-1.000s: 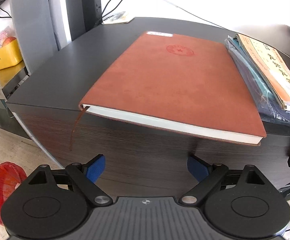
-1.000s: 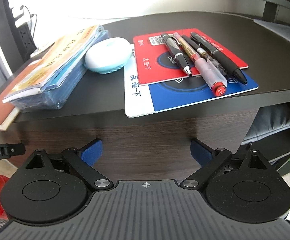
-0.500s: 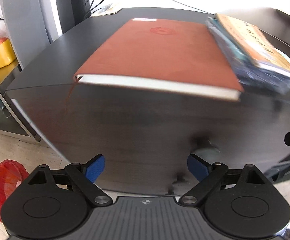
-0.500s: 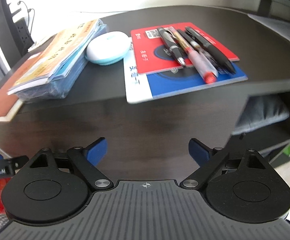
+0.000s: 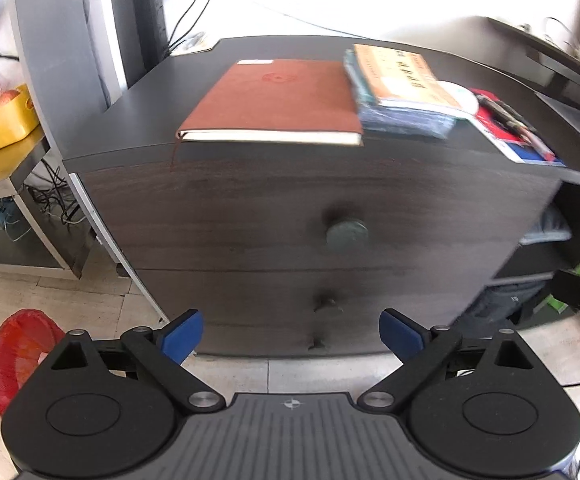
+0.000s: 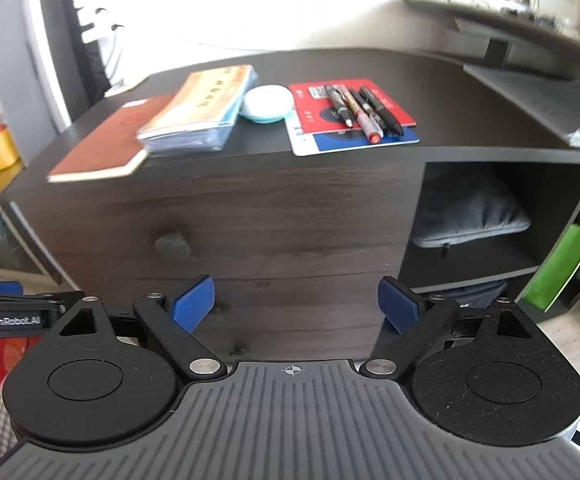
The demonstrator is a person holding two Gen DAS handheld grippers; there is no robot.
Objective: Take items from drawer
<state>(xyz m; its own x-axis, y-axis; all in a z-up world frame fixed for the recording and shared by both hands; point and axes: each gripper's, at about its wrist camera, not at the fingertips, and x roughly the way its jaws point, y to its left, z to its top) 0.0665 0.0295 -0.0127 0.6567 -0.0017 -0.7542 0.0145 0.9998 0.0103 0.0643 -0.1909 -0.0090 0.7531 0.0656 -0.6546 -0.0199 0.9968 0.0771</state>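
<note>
The bench (image 5: 137,120) with its dark drawer front fills both views, and the top drawer (image 5: 273,216) looks fully shut, its round knob (image 5: 346,233) untouched; below it sits a second drawer (image 5: 249,300). Everything taken out appears to lie in a row along the benchtop's front edge, likely so each piece stays within easy reach: the brown notebook (image 5: 273,100) at the left, its ribbon hanging over the edge, then the stack of booklets (image 5: 400,92), the pale round case (image 6: 266,103), and the red and blue cards (image 6: 354,120) with pens (image 6: 360,110) resting across them. Judging by this, the task seems nearly or wholly done. The left claw (image 5: 291,332) has its fingers wide apart with nothing between them, having just been opening a little further; the right claw (image 6: 296,302) is likewise spread and empty. Compared with a second earlier, both cameras sit farther back and higher: then only the benchtop edge and items showed, now the whole drawer front, knob and floor are in view.
</note>
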